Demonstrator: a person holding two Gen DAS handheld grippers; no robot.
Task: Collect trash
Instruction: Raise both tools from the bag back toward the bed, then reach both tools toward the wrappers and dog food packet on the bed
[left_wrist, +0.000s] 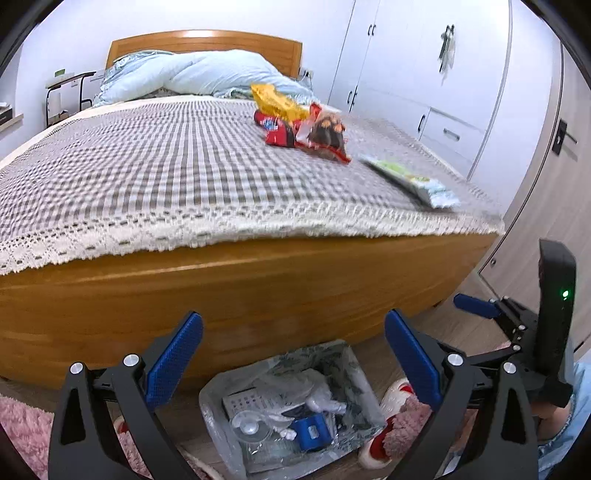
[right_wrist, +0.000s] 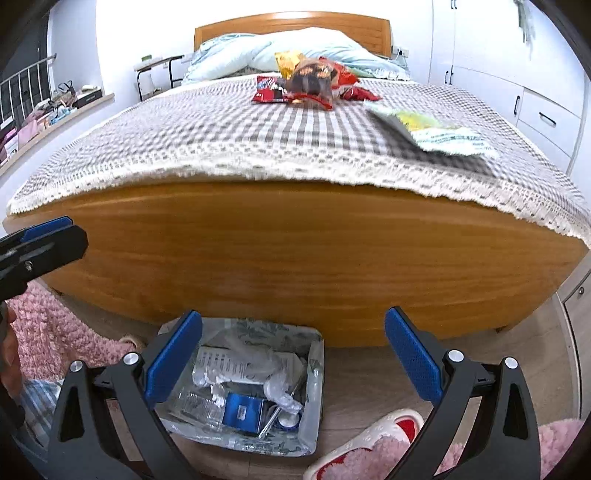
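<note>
Snack wrappers lie on the checked bedspread: a yellow bag (left_wrist: 275, 101), a red packet (left_wrist: 275, 131), a brown-and-red bag (left_wrist: 327, 134) and a flat green-and-white packet (left_wrist: 413, 181) near the foot edge. The right wrist view shows the same pile (right_wrist: 308, 83) and flat packet (right_wrist: 439, 133). On the floor at the bed's foot sits a plastic-lined bin (left_wrist: 291, 406) (right_wrist: 247, 391) holding clear wrappers, paper and a blue box. My left gripper (left_wrist: 293, 363) hangs open above the bin, nothing between its fingers. My right gripper (right_wrist: 293, 363) is open too, over the bin's right side.
The wooden footboard (right_wrist: 295, 251) rises just beyond the bin. Pink rug (right_wrist: 55, 332) and red-white slippers (right_wrist: 373, 443) lie on the wood floor. White wardrobes (left_wrist: 424, 74) stand at the right, a side table (left_wrist: 68, 92) at the far left. Pale blue bedding (left_wrist: 199, 72) is heaped at the headboard.
</note>
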